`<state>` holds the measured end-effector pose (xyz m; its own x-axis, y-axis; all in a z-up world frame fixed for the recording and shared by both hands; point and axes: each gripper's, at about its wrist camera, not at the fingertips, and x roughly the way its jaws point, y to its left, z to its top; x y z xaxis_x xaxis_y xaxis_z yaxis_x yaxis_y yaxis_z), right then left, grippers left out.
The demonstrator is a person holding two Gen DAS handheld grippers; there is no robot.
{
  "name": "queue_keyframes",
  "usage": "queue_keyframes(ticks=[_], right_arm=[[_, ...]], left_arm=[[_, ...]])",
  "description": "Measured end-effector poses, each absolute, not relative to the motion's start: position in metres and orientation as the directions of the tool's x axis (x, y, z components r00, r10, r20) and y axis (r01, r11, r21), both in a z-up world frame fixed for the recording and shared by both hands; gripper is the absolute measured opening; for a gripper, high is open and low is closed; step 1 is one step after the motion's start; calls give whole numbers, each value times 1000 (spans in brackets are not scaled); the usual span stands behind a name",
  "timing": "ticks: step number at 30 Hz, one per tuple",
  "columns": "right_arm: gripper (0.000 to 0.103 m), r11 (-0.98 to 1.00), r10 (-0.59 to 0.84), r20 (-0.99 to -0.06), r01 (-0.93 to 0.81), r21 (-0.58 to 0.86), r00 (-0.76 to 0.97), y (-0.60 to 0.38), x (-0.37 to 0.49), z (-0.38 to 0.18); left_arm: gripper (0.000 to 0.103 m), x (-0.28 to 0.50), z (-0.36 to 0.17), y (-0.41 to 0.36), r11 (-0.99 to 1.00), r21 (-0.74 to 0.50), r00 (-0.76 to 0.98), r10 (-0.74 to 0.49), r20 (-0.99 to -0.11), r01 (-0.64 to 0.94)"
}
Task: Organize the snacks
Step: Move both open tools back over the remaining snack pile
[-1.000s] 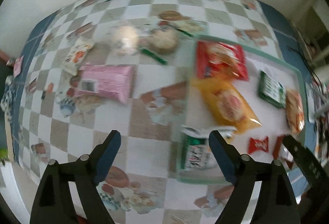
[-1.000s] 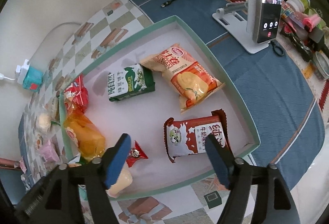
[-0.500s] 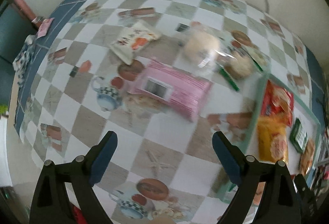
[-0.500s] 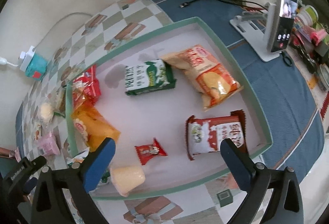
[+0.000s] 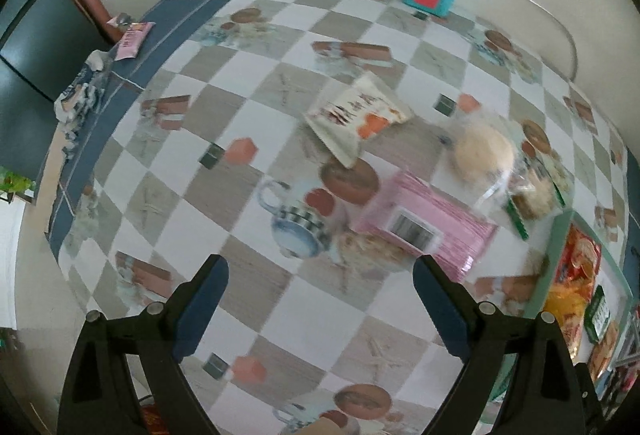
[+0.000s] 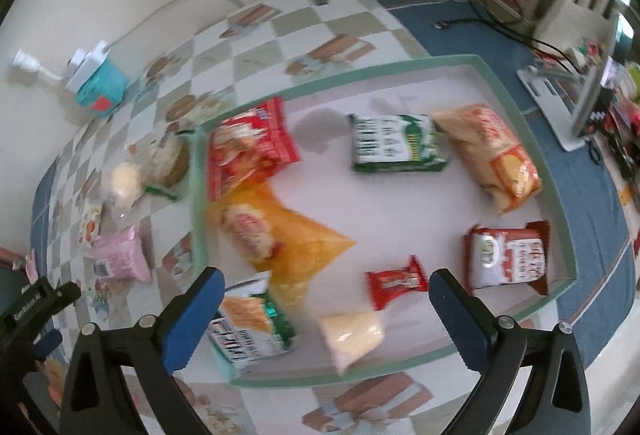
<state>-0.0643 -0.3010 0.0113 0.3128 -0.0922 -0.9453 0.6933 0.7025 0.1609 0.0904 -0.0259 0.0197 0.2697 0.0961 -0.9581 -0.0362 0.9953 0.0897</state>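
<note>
Snacks lie in 2 groups: 8 packets already sit inside the green-rimmed tray (image 6: 516, 107), among them a green biscuit pack (image 6: 396, 149), a yellow bag (image 6: 276, 235) and a small red candy (image 6: 396, 281). 4 more wait outside it on the checked tablecloth (image 5: 192, 211): a pink pack (image 5: 428, 225), a white pouch (image 5: 356, 119) and 2 clear-wrapped round cakes (image 5: 484, 155), all near the tray's left wall.

Both tongs are empty. The left gripper (image 5: 320, 309) hangs over bare cloth with its jaws spread wide, the pink pack just beyond its right finger. The right gripper (image 6: 326, 315) hovers above the tray's near edge, jaws at their widest and holding nothing; a pale cream packet (image 6: 352, 333) and a green-and-orange bag (image 6: 252, 327) lie below the gap, untouched.

My judgement is that every item is light, soft and crinkly, with slick film that may slide between the pads. The pink pack looks the firmest, so it is best pinched across its short width near the middle. The cakes are probably crushable, so a gentle squeeze on the wrapper's sealed end seems safer. The white pouch is puffy and may deform; taking an edge seam would suit it.
</note>
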Motion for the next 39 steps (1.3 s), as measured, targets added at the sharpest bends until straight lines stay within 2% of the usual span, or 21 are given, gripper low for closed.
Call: queue_keyframes(ticks=[22, 39], right_arm=[[103, 818, -110, -941, 567, 97, 321, -220, -5, 14], [103, 832, -115, -939, 548, 88, 325, -207, 26, 4]], left_arm=[[94, 125, 18, 43, 988, 70, 251, 103, -963, -134], [94, 153, 8, 45, 992, 60, 246, 86, -965, -112]])
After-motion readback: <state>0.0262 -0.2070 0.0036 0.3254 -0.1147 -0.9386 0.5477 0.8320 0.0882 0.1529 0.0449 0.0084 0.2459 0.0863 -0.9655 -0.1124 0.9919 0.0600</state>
